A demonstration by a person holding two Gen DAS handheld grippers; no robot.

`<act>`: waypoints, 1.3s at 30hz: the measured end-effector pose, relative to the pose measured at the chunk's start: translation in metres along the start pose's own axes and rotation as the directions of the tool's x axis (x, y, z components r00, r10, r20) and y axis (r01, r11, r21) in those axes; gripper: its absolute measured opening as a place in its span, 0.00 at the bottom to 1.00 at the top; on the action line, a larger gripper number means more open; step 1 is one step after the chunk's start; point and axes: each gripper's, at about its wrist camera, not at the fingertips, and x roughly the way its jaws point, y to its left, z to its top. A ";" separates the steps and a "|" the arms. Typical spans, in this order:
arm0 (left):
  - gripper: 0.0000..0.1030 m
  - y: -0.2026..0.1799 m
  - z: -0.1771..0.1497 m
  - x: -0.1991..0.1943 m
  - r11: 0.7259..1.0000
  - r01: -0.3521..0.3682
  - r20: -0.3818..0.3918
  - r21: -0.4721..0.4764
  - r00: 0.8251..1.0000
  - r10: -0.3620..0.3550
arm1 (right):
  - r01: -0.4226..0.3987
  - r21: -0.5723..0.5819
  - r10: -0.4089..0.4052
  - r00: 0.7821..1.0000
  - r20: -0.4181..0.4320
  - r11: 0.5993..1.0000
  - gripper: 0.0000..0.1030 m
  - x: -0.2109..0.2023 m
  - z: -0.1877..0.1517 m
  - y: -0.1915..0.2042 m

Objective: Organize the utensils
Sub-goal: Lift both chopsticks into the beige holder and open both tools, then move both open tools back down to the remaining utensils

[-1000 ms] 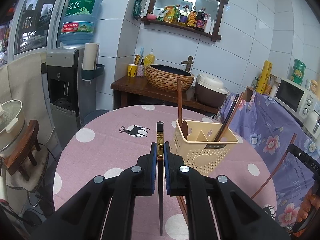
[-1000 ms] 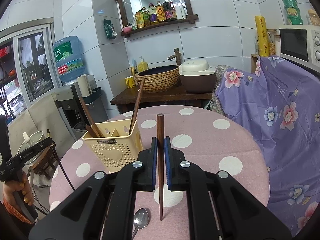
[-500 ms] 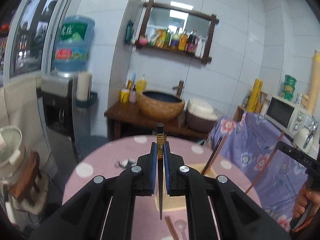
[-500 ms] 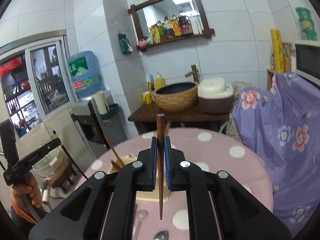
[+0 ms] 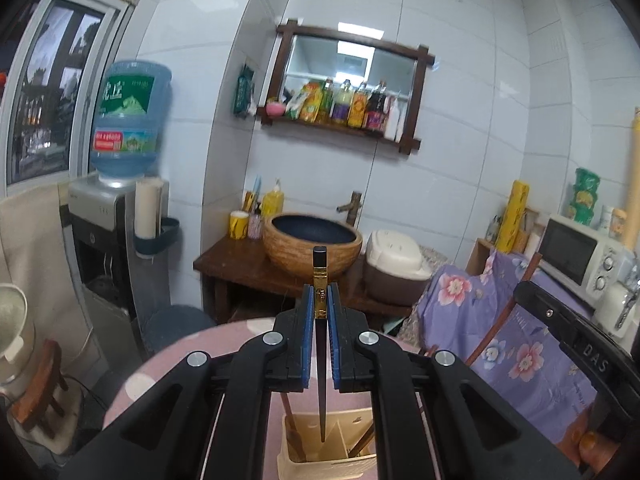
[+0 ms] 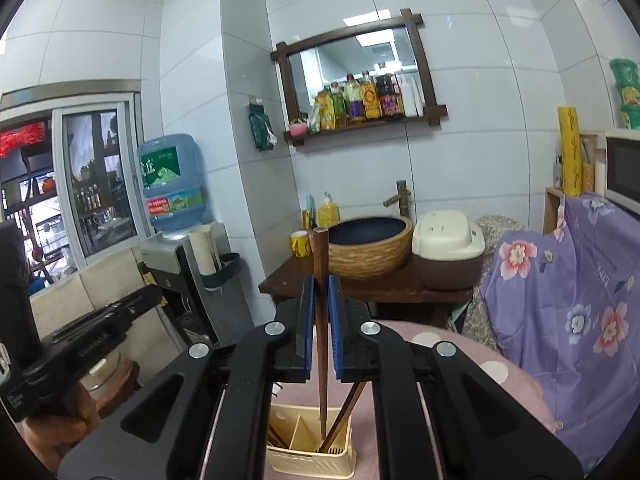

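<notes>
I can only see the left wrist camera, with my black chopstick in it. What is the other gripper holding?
Observer: The right gripper has its jaws shut on a brown wooden chopstick, held nearly upright.
Operator: Is it pointing at the box like mine?
Observer: Yes. In the right wrist view its tip lines up with the right-hand section of the cream holder. I cannot tell whether it is inside yet.
</notes>
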 end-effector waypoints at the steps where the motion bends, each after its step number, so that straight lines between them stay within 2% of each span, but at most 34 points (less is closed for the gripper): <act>1: 0.08 0.001 -0.009 0.006 1.000 -0.004 -0.016 -0.003 1.000 0.004 | 0.003 0.007 -0.003 1.000 -0.018 1.000 0.08 0.007 -0.010 -0.002; 6: 0.08 0.004 -0.058 0.030 1.000 -0.010 -0.100 0.006 0.995 0.011 | 0.020 0.011 -0.019 0.994 -0.104 1.000 0.08 0.034 -0.058 -0.007; 12: 0.08 0.005 -0.087 0.045 1.000 -0.010 -0.167 0.023 0.986 0.013 | 0.032 0.015 -0.029 0.986 -0.163 0.999 0.08 0.051 -0.092 -0.011; 17: 0.10 0.004 -0.092 0.040 0.999 0.007 -0.160 0.054 0.987 0.002 | 0.027 0.012 -0.025 0.987 -0.160 1.000 0.10 0.050 -0.103 -0.013; 18: 0.12 0.003 -0.093 0.038 0.998 0.019 -0.170 0.056 0.985 -0.009 | 0.034 0.003 -0.033 0.987 -0.155 0.999 0.19 0.046 -0.106 -0.013; 19: 0.23 0.003 -0.094 0.034 0.998 0.027 -0.176 0.057 0.984 -0.016 | 0.043 0.001 -0.042 0.988 -0.148 0.999 0.39 0.041 -0.108 -0.013; 20: 0.39 0.005 -0.096 0.028 0.998 0.024 -0.171 0.055 0.985 -0.015 | 0.053 0.006 -0.052 0.989 -0.140 0.999 0.49 0.037 -0.109 -0.014; 21: 0.49 0.007 -0.098 0.023 0.998 0.021 -0.164 0.051 0.986 -0.012 | 0.073 0.013 -0.071 0.989 -0.132 0.997 0.59 0.030 -0.113 -0.016; 22: 0.52 0.010 -0.103 0.015 0.999 0.017 -0.156 0.044 0.988 -0.010 | 0.096 0.015 -0.093 0.987 -0.130 0.995 0.59 0.023 -0.117 -0.017; 24: 0.52 0.016 -0.116 0.005 0.999 -0.001 -0.168 0.047 0.986 0.008 | 0.116 0.010 -0.113 0.981 -0.157 0.993 0.59 0.012 -0.130 -0.020; 28: 0.52 0.030 -0.157 -0.008 0.997 -0.036 -0.252 0.068 0.966 0.052 | 0.159 -0.010 -0.156 0.953 -0.259 0.987 0.59 -0.001 -0.174 -0.023; 32: 0.52 0.045 -0.201 -0.015 0.995 -0.067 -0.341 0.071 0.936 0.088 | 0.213 -0.028 -0.208 0.904 -0.373 0.977 0.59 -0.013 -0.234 -0.023; 39: 0.52 0.057 -0.243 -0.029 0.993 -0.110 -0.398 0.051 0.909 0.121 | 0.226 -0.069 -0.231 0.842 -0.488 0.972 0.59 -0.026 -0.306 -0.004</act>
